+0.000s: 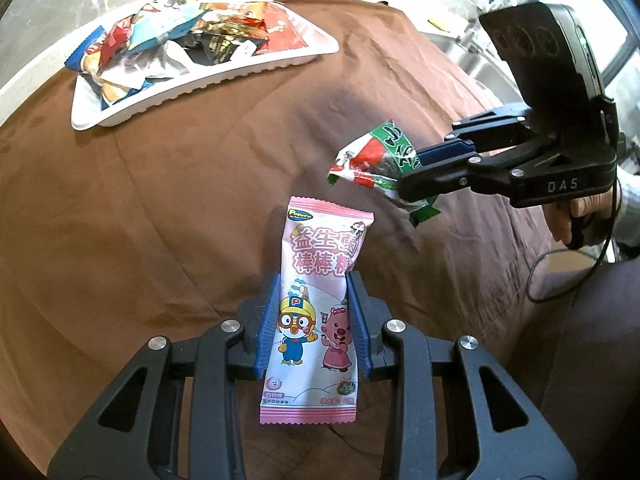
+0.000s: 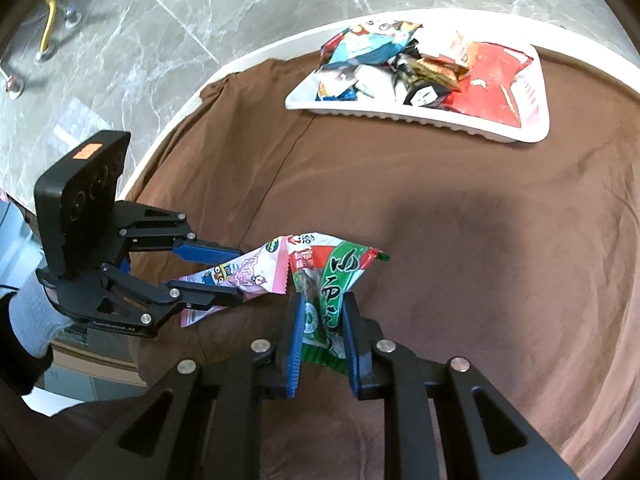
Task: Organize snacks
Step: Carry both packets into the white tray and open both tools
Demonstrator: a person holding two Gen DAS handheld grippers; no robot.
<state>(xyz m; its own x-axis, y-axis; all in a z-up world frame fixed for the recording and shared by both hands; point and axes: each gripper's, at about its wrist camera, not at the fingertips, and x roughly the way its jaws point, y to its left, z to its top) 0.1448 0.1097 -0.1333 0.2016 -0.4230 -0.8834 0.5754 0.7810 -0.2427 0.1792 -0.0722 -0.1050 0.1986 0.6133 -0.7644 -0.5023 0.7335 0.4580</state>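
My left gripper [image 1: 314,280] is shut on a pink cartoon snack packet [image 1: 316,316], held above the brown cloth. It also shows in the right wrist view [image 2: 236,282] with the pink packet [image 2: 248,276]. My right gripper [image 2: 322,300] is shut on a green and red snack packet [image 2: 332,276], held just right of the pink one. In the left wrist view the right gripper [image 1: 404,176] holds the green packet [image 1: 372,160] to the upper right. A white tray [image 1: 280,65] piled with several snack packets sits at the far side, also in the right wrist view [image 2: 400,117].
A brown cloth [image 1: 180,200] covers the round white table [image 2: 248,60]. Grey marble floor [image 2: 200,8] lies beyond the table edge. A black cable [image 1: 560,272] hangs by the person's hand at right.
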